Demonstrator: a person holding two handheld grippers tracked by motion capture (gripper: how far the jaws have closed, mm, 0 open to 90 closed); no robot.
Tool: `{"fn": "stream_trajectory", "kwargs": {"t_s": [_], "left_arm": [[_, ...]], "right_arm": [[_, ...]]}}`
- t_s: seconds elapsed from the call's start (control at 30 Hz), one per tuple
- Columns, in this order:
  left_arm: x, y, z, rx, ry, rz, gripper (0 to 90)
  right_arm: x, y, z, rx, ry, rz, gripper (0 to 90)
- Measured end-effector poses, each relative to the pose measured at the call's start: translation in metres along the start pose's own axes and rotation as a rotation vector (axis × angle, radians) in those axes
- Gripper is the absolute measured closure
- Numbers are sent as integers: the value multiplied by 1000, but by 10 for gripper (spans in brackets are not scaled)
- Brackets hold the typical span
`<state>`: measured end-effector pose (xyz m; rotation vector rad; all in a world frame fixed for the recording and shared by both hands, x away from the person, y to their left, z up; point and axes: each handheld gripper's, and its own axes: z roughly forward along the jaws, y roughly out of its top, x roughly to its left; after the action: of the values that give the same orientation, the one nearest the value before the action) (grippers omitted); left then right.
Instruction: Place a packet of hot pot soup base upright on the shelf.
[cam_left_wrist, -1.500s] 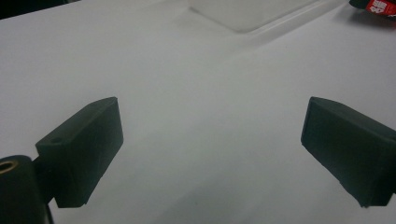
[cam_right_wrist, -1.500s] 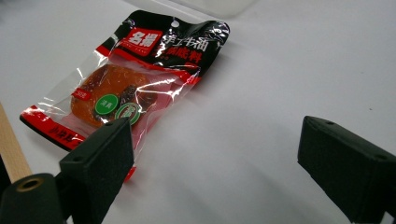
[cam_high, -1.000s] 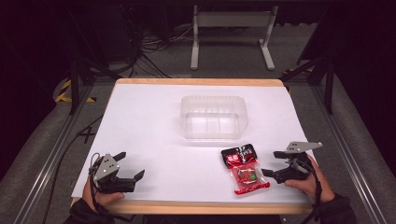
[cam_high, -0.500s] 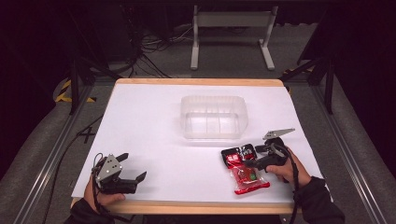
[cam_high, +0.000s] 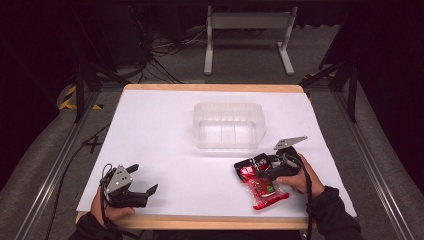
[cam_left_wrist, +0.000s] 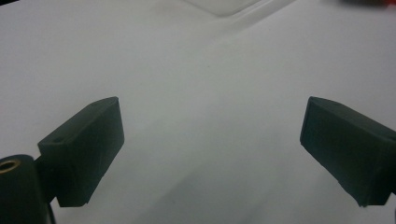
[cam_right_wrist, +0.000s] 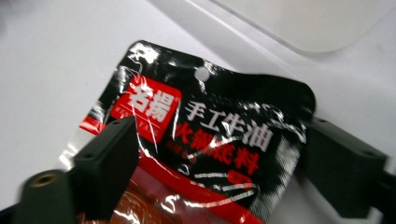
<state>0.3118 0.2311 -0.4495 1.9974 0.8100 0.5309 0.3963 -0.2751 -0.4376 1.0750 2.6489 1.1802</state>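
A glossy red-and-black foil sachet (cam_right_wrist: 205, 140) is shown lying flat on the white worktop (cam_high: 165, 135), just in front of a clear plastic tray (cam_high: 228, 125). It is straddled by the right tongs (cam_high: 260, 170), spread wide across its black top end, the long axis running back toward the hand. The left tongs (cam_high: 145, 182), also wide and empty, are held well apart.

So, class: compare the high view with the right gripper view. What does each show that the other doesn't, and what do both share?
High view alone: the whole white table, the left tongs open near its front edge, both hands, and the floor with cables beyond. Right gripper view alone: the white lettering and hang hole on the packet's black top, close up. Both: the red and black packet between the open right tongs, and the clear plastic container behind it.
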Motion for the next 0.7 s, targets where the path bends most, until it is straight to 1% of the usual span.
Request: {"fn": "stream_trajectory", "kwargs": {"t_s": [0.03,0.07,0.17,0.2,0.23,0.27,0.3,0.33,0.37,0.4,0.47,0.5,0.53,0.63,0.7], "left_arm": [[0,0,0,3,-3,-1,70],[0,0,0,7,-4,6,69],[-1,0,1,10,-4,6,69],[-1,0,1,9,-4,4,69],[-1,0,1,9,-4,4,69],[0,0,1,10,-3,5,69],[0,0,1,11,-2,3,69],[0,0,1,11,-2,3,69],[0,0,1,9,-1,3,69],[0,0,1,10,0,2,69],[0,0,1,8,0,3,69],[0,0,1,8,0,3,69],[1,0,0,9,1,1,70],[1,0,0,7,3,0,70],[1,0,0,9,3,-1,71]], "right_arm": [[1,0,-1,5,5,-14,310],[1,0,-1,10,11,-25,321],[4,1,0,16,-14,-41,353],[4,1,0,17,-17,-46,367],[5,1,0,16,-21,-51,405],[5,1,0,16,-21,-51,405],[6,1,1,12,4,-64,511],[6,1,1,12,4,-64,511],[7,1,1,13,13,-71,533],[8,1,2,16,15,-78,575],[8,1,2,15,38,-90,673],[9,0,1,4,32,-109,742],[9,0,0,-7,41,-120,760],[10,1,-4,-31,48,-134,868],[10,1,-8,-58,74,-138,900]]}}
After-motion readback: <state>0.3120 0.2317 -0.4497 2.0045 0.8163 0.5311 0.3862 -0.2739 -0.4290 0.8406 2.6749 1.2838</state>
